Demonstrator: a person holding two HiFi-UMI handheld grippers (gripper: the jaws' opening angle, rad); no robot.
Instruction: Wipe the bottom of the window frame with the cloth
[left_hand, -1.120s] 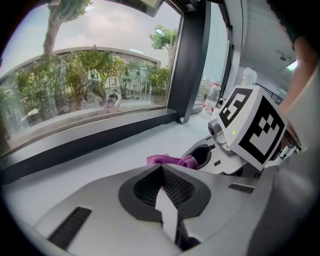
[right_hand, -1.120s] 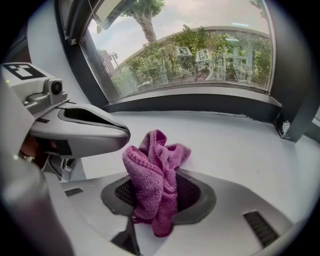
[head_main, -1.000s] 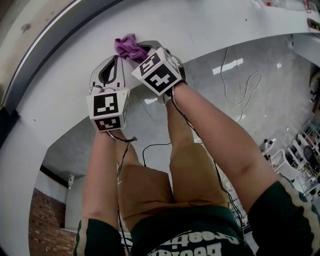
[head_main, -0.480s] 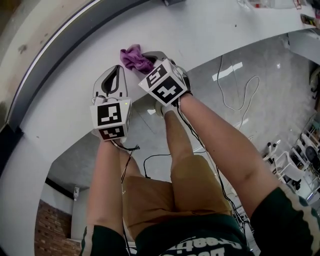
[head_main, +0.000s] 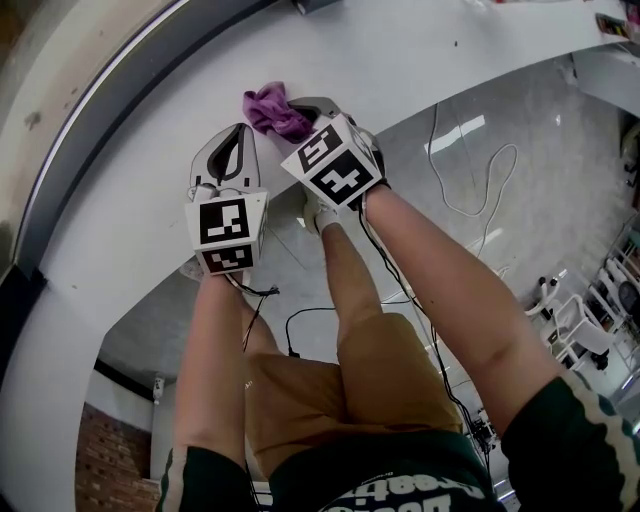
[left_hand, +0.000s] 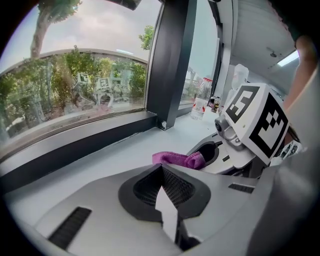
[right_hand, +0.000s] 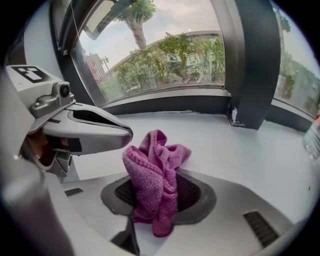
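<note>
Right gripper (right_hand: 156, 197) was clamped on the cloth (right_hand: 152, 172): a purple wad pinched by its lower tail, most of it bunched up above the jaws. The cloth sat on the room side of the window frame's dark bottom rail (right_hand: 170, 104), apart from it, over the white sill (right_hand: 260, 150); couldn't tell whether it touched the sill. Left gripper (left_hand: 161, 175) had its jaw tips together with nothing between them, parked just beside the right one and further from the rail. Judged stage: cloth in hand, rail not yet reached. Risks from here: the grip was on a thin tail only, so drag against the rail could pull the cloth out or roll it to one side. The wad was small next to the jaws, so pressing in at a flat angle could put hard plastic on the rail instead of fabric. The two grippers were close enough to knock together on a sideways stroke along the rail. A bottle (left_hand: 201, 105) stood further along the rail, past the upright post (left_hand: 170, 60); a long pass that way could tip it.
</note>
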